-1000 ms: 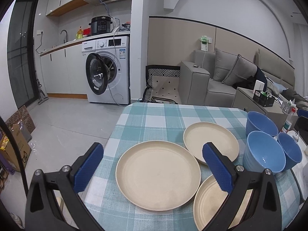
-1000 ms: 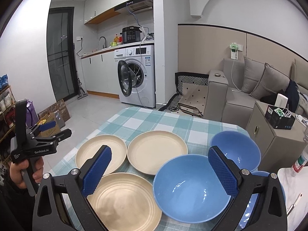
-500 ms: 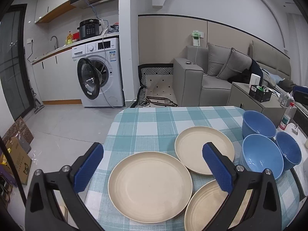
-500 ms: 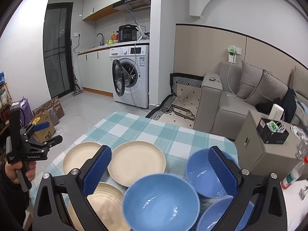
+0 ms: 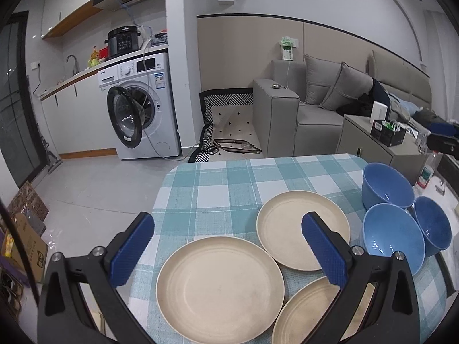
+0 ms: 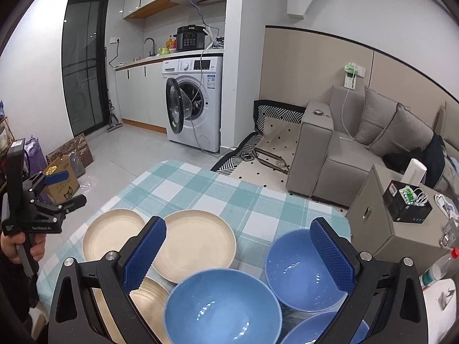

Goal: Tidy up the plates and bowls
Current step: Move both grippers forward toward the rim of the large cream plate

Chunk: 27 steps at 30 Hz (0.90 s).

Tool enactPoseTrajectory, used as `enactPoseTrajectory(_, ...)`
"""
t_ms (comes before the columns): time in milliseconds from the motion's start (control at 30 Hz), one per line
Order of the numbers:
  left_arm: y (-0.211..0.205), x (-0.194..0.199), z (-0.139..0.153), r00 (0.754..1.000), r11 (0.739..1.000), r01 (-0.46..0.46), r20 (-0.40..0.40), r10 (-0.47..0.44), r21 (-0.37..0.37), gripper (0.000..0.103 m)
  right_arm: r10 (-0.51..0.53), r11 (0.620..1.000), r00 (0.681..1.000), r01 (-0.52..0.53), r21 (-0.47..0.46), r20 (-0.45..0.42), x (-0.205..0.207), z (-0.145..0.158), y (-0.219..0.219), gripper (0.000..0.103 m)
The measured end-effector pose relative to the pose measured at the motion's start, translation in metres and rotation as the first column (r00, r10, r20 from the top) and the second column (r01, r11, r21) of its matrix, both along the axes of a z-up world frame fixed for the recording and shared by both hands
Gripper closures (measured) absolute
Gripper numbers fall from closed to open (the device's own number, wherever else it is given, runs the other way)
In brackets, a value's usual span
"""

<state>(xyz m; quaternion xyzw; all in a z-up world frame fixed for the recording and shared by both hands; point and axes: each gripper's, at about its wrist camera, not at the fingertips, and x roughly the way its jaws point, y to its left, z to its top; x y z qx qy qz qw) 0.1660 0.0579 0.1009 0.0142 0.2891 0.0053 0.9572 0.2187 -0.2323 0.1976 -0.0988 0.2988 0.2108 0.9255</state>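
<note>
I count three cream plates (image 5: 220,286) (image 5: 298,229) (image 5: 309,312) in the lower middle of the left wrist frame, and three blue bowls (image 5: 387,185) (image 5: 393,240) (image 5: 434,223) clustered at its right edge.

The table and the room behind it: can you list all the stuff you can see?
round beige plates: three, beige, on the left part of the table, rims overlapping
round blue bowls: three, blue, clustered right of the plates
checked tablecloth: one, teal and white, covering the table
front-loading washing machine: one, white, door open, under the kitchen counter
black electric cooker: one, black, on the counter above the washer
grey sofa: one, grey with cushions, behind the table
left gripper: one, black with blue pads, open above the plates
right gripper: one, black with blue pads, open above the bowls
</note>
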Motion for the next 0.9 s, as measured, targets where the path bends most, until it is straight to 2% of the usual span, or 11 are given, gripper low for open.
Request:
enactPoseTrajectory(67, -0.006, 0.007, -0.001, 1.000, 1.000, 0.007, -0.005, -0.007, 0.022, 0.000, -0.004, 1.000, 1.000, 0.004, 0.000, -0.021, 0.007, -0.004, 0.006, 0.000)
enactPoseTrajectory(300, -0.018, 0.035, -0.004, 0.998, 0.998, 0.053, -0.042, -0.052, 0.021, 0.000, 0.015, 0.999, 0.997, -0.018, -0.034, -0.081, 0.035, -0.012, 0.035, 0.000)
enactPoseTrajectory(667, -0.020, 0.061, -0.009, 0.996, 0.998, 0.055, -0.073, -0.054, 0.013, 0.000, -0.002, 0.996, 0.998, -0.004, -0.084, -0.069, 0.089, 0.022, 0.026, 0.000)
enactPoseTrajectory(900, -0.019, 0.076, -0.021, 0.993, 0.999, 0.045, -0.107, -0.045, -0.008, 0.000, -0.002, 0.994, 0.990, -0.013, -0.107, -0.143, 0.111, -0.007, 0.027, 0.000)
